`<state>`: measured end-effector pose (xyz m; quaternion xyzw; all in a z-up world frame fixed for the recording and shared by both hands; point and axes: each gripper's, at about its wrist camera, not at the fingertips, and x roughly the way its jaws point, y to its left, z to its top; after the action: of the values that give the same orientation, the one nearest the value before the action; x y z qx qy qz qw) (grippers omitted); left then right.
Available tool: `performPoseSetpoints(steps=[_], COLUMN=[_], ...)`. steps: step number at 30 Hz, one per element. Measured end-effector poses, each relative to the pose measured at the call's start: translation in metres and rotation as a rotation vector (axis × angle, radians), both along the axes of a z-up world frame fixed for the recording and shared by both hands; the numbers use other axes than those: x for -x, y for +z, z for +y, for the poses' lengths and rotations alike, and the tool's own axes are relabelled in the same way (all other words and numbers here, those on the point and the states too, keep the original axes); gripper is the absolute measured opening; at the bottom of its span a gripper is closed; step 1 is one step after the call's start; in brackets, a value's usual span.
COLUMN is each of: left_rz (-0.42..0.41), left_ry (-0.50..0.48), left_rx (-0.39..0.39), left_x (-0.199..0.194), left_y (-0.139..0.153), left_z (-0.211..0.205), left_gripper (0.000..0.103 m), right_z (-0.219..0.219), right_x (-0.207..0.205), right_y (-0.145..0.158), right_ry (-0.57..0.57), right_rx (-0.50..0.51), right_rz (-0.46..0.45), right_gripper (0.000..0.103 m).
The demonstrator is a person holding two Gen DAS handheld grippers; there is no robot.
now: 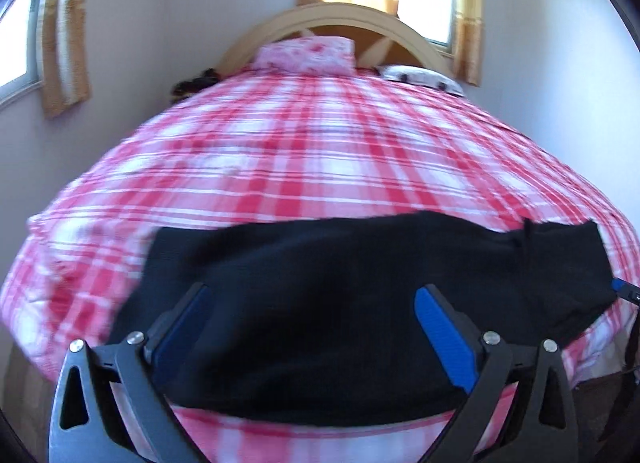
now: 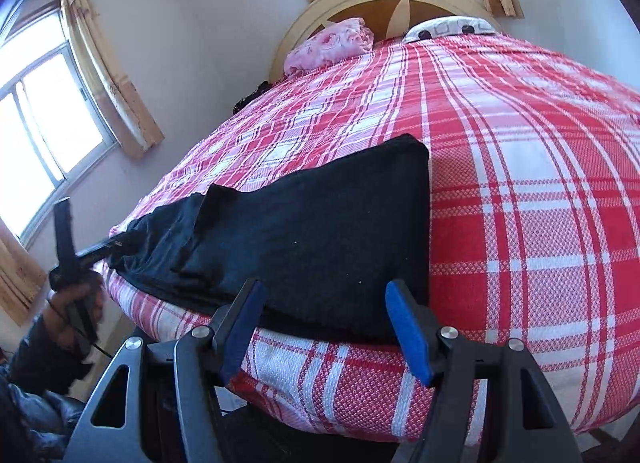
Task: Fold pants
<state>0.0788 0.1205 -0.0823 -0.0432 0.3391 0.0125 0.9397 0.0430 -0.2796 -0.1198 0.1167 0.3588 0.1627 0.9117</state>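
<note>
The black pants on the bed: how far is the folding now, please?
Done: the black pants lie in a long folded band near the bed's front edge, on the red plaid cover, one layer lapped over another at the left end. In hand: nothing; the right gripper and left gripper are both open, fingers apart, no cloth pinched. Left: probably at least one more fold across the length.
</note>
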Motion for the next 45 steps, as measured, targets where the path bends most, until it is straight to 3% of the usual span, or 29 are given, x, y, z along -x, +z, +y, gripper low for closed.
performPoseSetpoints(steps=[5, 10, 15, 19, 23, 26, 29, 31, 34, 37, 41, 45], left_rz=[0.029, 0.045, 0.098, 0.105, 0.125, 0.133, 0.134, 0.133, 0.138, 0.134, 0.101, 0.063], left_ry=[0.091, 0.106, 0.077, 0.083, 0.063, 0.073, 0.075, 0.056, 0.020, 0.007, 0.014, 0.008], left_rx=[-0.016, 0.015, 0.106, 0.138, 0.103, 0.125, 0.099, 0.103, 0.152, 0.178, 0.270, 0.285], left_x=[-0.006, -0.014, -0.025, -0.027, -0.034, -0.037, -0.036, -0.034, -0.031, -0.027, -0.017, -0.006], left_y=[-0.009, -0.025, -0.043, -0.053, -0.056, -0.057, -0.053, -0.050, -0.047, -0.043, -0.030, -0.010], left_z=[0.057, 0.073, 0.075, 0.079, 0.077, 0.079, 0.076, 0.076, 0.081, 0.081, 0.084, 0.078], left_gripper=[0.103, 0.102, 0.088, 0.089, 0.095, 0.096, 0.078, 0.055, 0.029, 0.024, 0.023, 0.023], right_z=[0.002, -0.002, 0.023, 0.039, 0.043, 0.041, 0.035, 0.029, 0.019, 0.006, -0.010, -0.014], right_x=[0.007, 0.020, 0.030, 0.032, 0.032, 0.030, 0.030, 0.028, 0.024, 0.023, 0.021, 0.018], right_y=[0.006, 0.022, 0.029, 0.025, 0.021, 0.019, 0.019, 0.018, 0.017, 0.015, 0.015, 0.012], right_ry=[-0.021, -0.035, -0.024, 0.009, 0.023, 0.006, -0.024, -0.063, -0.138, -0.197, -0.262, -0.298], right_rx=[0.005, -0.046, 0.071, 0.119, 0.129, 0.132, 0.121, 0.123, 0.139, 0.113, 0.070, 0.088], right_rz=[-0.046, -0.168, -0.251, -0.244, -0.231, -0.219, -0.215, -0.210, -0.189, -0.173, -0.154, -0.130], right_gripper=[0.066, 0.066, 0.066, 0.066, 0.066, 0.066, 0.066, 0.066, 0.066, 0.066, 0.066, 0.066])
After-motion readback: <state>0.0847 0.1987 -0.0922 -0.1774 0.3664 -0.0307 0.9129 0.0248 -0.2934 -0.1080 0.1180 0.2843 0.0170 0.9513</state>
